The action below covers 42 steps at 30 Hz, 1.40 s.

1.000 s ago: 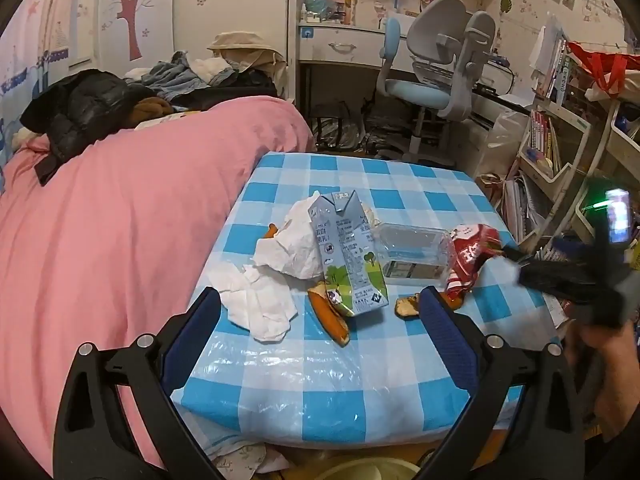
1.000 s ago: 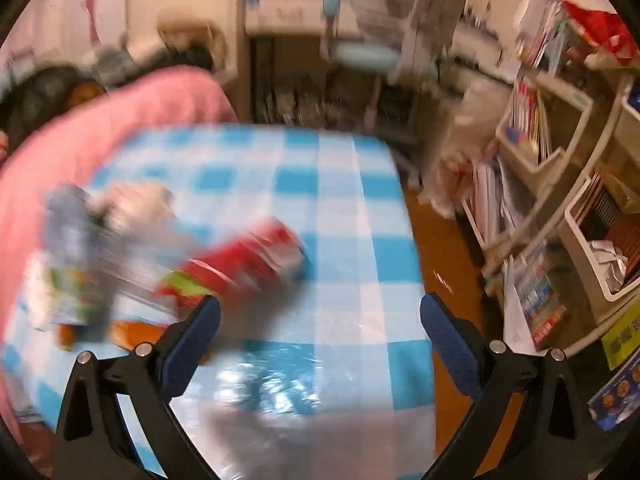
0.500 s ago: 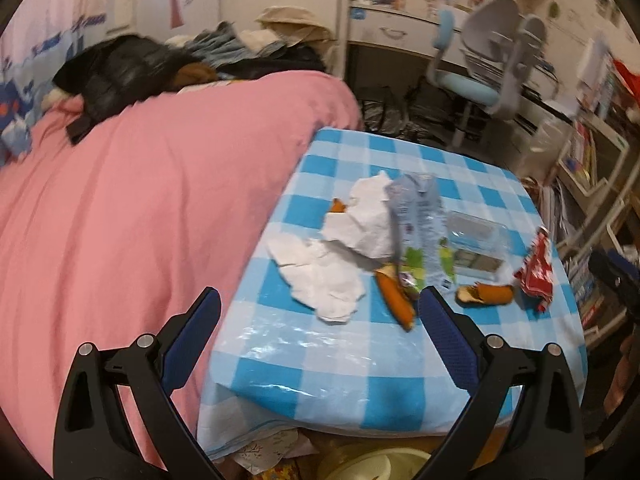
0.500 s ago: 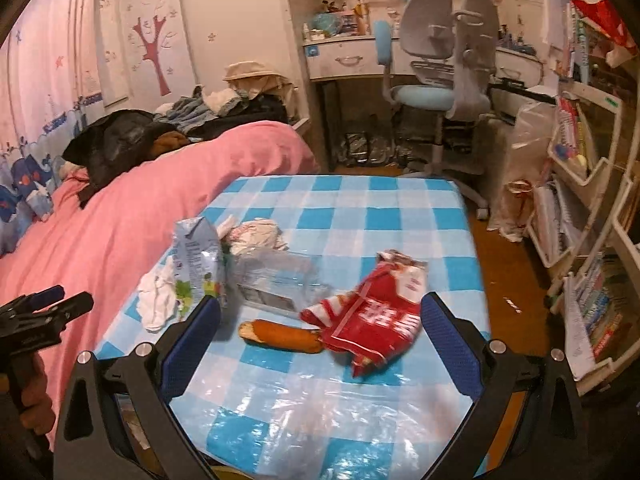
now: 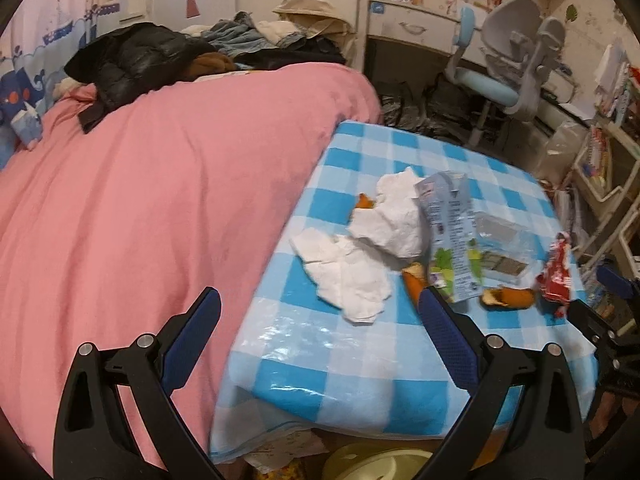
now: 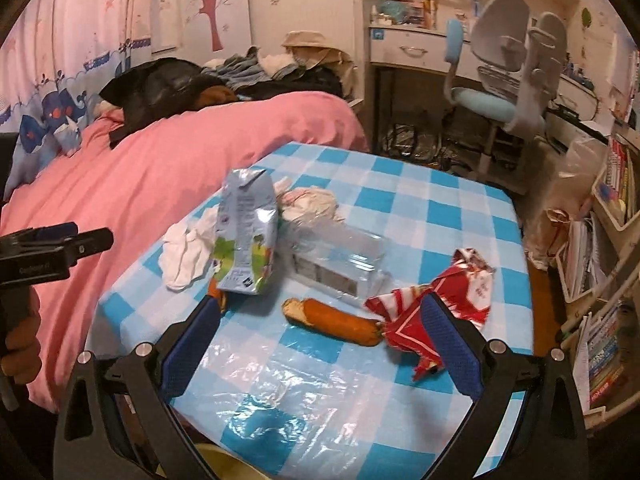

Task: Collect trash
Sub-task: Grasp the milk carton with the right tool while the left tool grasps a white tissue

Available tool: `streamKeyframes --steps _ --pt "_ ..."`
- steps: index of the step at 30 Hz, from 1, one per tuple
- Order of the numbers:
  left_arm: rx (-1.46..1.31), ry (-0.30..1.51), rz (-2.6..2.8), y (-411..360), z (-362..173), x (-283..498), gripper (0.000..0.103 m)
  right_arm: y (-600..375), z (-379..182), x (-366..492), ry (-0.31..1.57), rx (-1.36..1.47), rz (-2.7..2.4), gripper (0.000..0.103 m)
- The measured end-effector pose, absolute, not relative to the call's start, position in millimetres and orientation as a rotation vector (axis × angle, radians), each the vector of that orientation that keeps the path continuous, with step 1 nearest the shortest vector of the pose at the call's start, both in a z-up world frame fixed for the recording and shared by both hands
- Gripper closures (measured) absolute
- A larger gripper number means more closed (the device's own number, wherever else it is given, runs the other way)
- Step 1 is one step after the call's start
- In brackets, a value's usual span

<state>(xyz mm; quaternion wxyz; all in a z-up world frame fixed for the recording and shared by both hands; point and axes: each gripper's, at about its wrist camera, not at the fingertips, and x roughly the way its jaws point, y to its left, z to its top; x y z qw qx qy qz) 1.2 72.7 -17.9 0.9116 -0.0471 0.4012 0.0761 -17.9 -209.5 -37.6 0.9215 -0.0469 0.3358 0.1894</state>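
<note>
Trash lies on a blue-checked table [image 5: 360, 364] [image 6: 404, 208]: a light blue carton [image 5: 450, 236] [image 6: 248, 236], white tissues [image 5: 348, 272] [image 6: 186, 252], a clear plastic box [image 5: 502, 248] [image 6: 340, 256], orange food pieces [image 5: 508, 297] [image 6: 334, 321] and a red wrapper [image 5: 556, 272] [image 6: 436, 308]. My left gripper [image 5: 318, 334] hangs open near the table's front left corner, short of the tissues. My right gripper [image 6: 320, 338] is open over the front edge, with the orange piece just ahead of its fingertips. Nothing sits between either pair of fingers.
A pink-covered bed [image 5: 152, 216] [image 6: 160, 168] with piled clothes [image 5: 136, 56] borders the table's left side. A swivel chair [image 5: 516, 60] [image 6: 504, 68] and desk stand behind; shelves of books [image 6: 604, 280] on the right. A pale yellow bin [image 5: 376, 462] sits below the table's front edge.
The left view has swung left and back, now taking in more bed. The right gripper has pulled back and steadied over the table's front edge, facing the orange piece and wrapper.
</note>
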Motion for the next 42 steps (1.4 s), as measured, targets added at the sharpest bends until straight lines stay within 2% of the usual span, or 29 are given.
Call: streamKeyframes --steps 11,19,34,36,38,39,42 --pt "-0.025 0.915 0.134 85.6 -47.2 31.4 0.008 -187.2 -57.8 5.1 0.776 0.054 0.499 0.007" --pt "-0.108 0.979 0.014 106.4 -71.6 60.7 0.008 -154.6 -70.4 28.6 0.832 0.089 0.542 0.007" --pt "0.031 1.029 0.03 75.7 -98.8 97.7 0.008 -140.6 -96.9 64.6 0.914 0.132 0.533 0.008" --pt "0.063 1.034 0.042 70.4 -102.8 101.9 0.014 -141.4 -97.5 65.7 0.921 0.149 0.543 0.01" --pt "0.083 1.055 0.046 66.6 -107.9 105.9 0.028 -139.8 -97.7 66.0 0.927 0.159 0.548 0.016" --pt "0.081 1.059 0.043 65.9 -109.6 106.9 0.029 -139.6 -98.7 67.3 0.934 0.166 0.558 0.024" --pt "0.068 1.051 0.016 63.9 -107.4 109.1 0.052 -139.8 -99.7 68.5 0.942 0.192 0.589 0.04"
